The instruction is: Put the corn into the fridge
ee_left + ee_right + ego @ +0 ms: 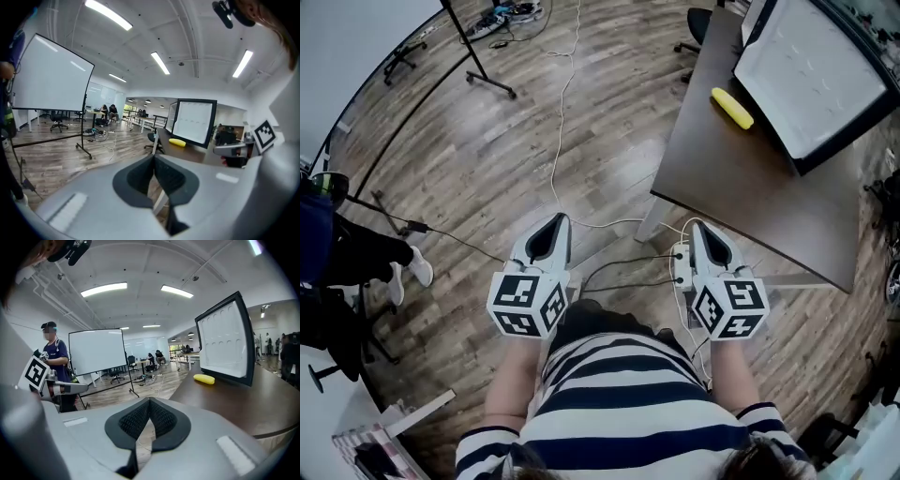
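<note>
On the table (pixel 750 202), corn (pixel 731 108) sits just beside the fridge (pixel 811 75), well apart from the left gripper (pixel 551 225) and right gripper (pixel 705 231). Both are clamped together and empty, probably since nothing's in reach yet.

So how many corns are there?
1. The corn lies on the dark table, right beside the black-framed white panel. Others may be hidden behind that panel.
</note>
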Demonstrator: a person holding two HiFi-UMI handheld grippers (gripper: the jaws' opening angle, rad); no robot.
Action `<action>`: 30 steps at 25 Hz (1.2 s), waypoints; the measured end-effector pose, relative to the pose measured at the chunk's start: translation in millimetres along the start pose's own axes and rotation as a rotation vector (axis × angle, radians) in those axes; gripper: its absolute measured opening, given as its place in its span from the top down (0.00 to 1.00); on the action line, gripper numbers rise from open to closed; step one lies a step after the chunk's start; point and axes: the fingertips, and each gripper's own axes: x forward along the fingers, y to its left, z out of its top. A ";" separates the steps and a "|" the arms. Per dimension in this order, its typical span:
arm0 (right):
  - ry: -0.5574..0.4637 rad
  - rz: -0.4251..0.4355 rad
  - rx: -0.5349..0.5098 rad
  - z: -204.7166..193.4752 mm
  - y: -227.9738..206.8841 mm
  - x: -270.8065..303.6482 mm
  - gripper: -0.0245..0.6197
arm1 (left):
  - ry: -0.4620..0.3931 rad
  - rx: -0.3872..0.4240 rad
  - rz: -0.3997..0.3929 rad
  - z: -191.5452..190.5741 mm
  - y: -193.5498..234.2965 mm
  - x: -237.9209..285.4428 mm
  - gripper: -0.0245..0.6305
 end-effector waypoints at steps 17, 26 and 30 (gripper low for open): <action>0.044 -0.194 0.078 60.2 84.2 185.8 0.97 | 0.103 0.055 -0.212 61.4 188.9 111.2 0.96; 0.035 -0.297 0.103 78.2 2.3 248.0 0.97 | 0.094 0.122 -0.283 95.5 174.3 210.8 0.96; 0.019 -0.316 0.118 94.0 -43.7 277.9 0.97 | 0.097 0.142 -0.330 111.8 155.6 271.9 0.96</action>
